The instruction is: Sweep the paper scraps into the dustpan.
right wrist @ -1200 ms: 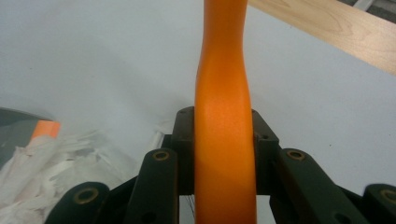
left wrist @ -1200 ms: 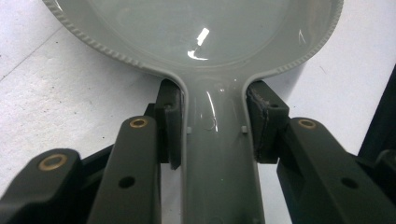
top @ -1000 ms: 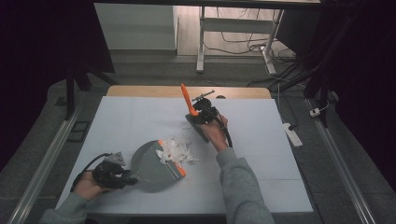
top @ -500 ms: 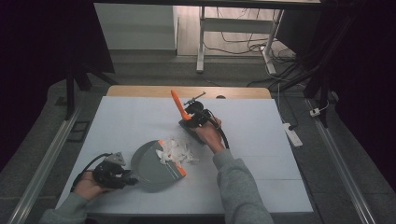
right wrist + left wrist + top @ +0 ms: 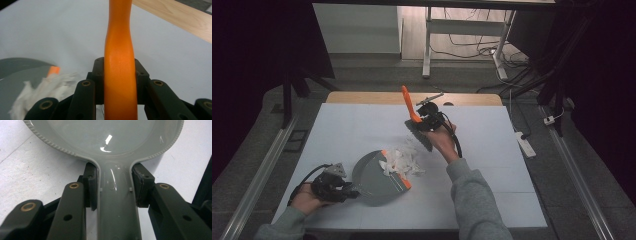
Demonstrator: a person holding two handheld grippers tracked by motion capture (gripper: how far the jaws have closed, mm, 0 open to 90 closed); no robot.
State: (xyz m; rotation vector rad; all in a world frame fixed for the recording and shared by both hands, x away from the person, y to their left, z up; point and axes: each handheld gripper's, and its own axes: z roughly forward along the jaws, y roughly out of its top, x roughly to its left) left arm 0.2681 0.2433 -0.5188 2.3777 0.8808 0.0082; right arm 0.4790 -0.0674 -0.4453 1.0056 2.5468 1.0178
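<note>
Two claws grip tight: our left claw (image 5: 113, 195) clamps the stiff, slick dustpan (image 5: 379, 177) handle, our right claw (image 5: 120, 75) the light brush (image 5: 417, 127) handle. We judge the paper scraps (image 5: 402, 161) feather-light, easily scattered.

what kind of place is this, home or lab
Most likely a lab or recording workspace, not a home: a white-covered table under bright light in a dark room, loose cables across the floor behind it, and a power strip beside metal floor rails.

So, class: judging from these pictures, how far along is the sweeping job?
Done: white scraps are heaped at the dustpan lip. In hand: the left gripper clamps the dustpan handle, and the right gripper holds the brush lifted. Left: pushing the scraps fully in.
</note>
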